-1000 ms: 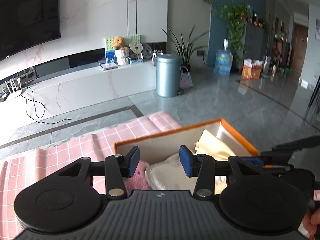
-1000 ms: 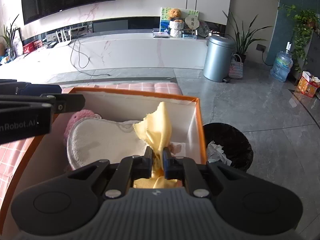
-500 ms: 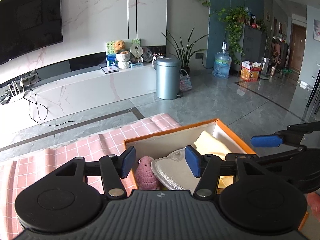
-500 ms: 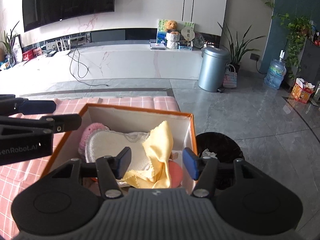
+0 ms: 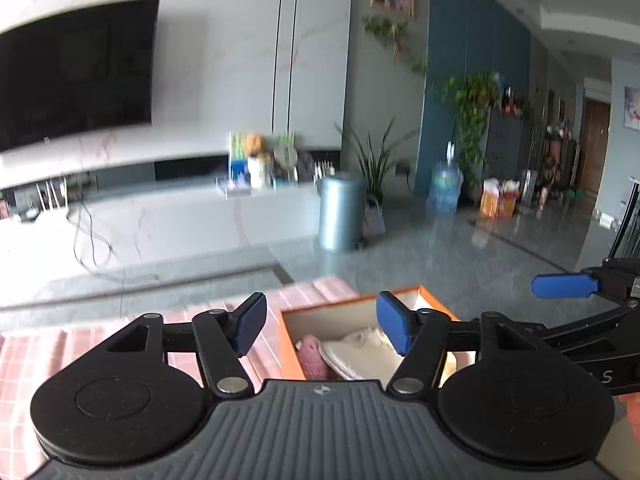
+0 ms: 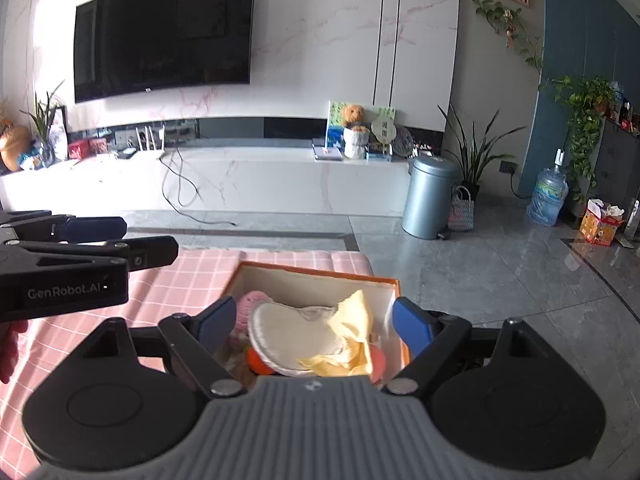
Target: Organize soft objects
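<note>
An orange box (image 6: 320, 271) with white inner walls sits on a pink checked cloth (image 6: 180, 280). Inside lie a yellow cloth (image 6: 354, 320), a cream pad (image 6: 292, 336) and a pink knitted toy (image 6: 250, 304). My right gripper (image 6: 314, 326) hovers above the box, its jaws opening, nothing between them. My left gripper (image 5: 322, 326) is also above the box (image 5: 288, 344), jaws opening and empty; the pink toy (image 5: 312, 356) and cream pad (image 5: 360, 344) show below it. The yellow cloth is hidden in the left wrist view.
A silver bin (image 6: 428, 200) stands on the grey floor beyond the table, next to a plant (image 6: 472, 160) and a water bottle (image 6: 546, 196). A long white TV bench (image 6: 240, 184) runs along the far wall. The left gripper's side (image 6: 68, 272) juts in at the left.
My right gripper let go of the yellow cloth, which now lies in the box, and opened wide. Both grippers rose and drew back from the box. The left jaws spread wider.
</note>
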`<move>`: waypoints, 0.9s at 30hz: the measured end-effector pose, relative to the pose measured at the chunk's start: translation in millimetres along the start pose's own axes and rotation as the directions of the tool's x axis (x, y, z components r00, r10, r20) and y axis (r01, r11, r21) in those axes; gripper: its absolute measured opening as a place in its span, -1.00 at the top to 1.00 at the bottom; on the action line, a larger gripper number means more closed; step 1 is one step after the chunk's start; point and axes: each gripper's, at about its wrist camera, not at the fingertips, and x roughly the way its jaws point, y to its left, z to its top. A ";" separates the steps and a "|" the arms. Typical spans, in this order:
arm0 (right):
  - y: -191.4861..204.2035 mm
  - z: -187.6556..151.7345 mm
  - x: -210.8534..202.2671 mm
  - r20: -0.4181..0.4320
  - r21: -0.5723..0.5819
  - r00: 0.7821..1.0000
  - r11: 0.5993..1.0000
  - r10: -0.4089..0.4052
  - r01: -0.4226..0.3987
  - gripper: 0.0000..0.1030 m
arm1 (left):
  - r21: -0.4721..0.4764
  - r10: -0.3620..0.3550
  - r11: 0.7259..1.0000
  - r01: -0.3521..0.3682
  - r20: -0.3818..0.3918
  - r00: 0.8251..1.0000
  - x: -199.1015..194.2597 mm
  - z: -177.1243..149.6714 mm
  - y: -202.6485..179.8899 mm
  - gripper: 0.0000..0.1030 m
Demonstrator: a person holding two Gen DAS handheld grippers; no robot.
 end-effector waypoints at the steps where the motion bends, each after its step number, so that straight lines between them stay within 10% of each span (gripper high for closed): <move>1: 3.5 -1.4 -7.4 0.015 0.004 1.000 1.000 0.002 -0.002 -0.68 | 0.003 0.011 1.000 -0.011 0.029 1.000 -8.5 -0.7 1.3 -0.54; 16: 85.4 -71.6 -82.9 0.169 0.051 0.985 0.999 -0.029 0.020 -0.95 | 0.011 0.276 0.959 -0.282 0.169 0.946 -104.4 -57.2 15.1 -0.83; 27: 105.5 -115.2 -69.5 0.030 0.012 0.999 0.999 -0.043 0.042 -0.95 | -0.096 0.328 0.938 -0.332 -0.056 0.943 -98.4 -103.1 35.4 -0.96</move>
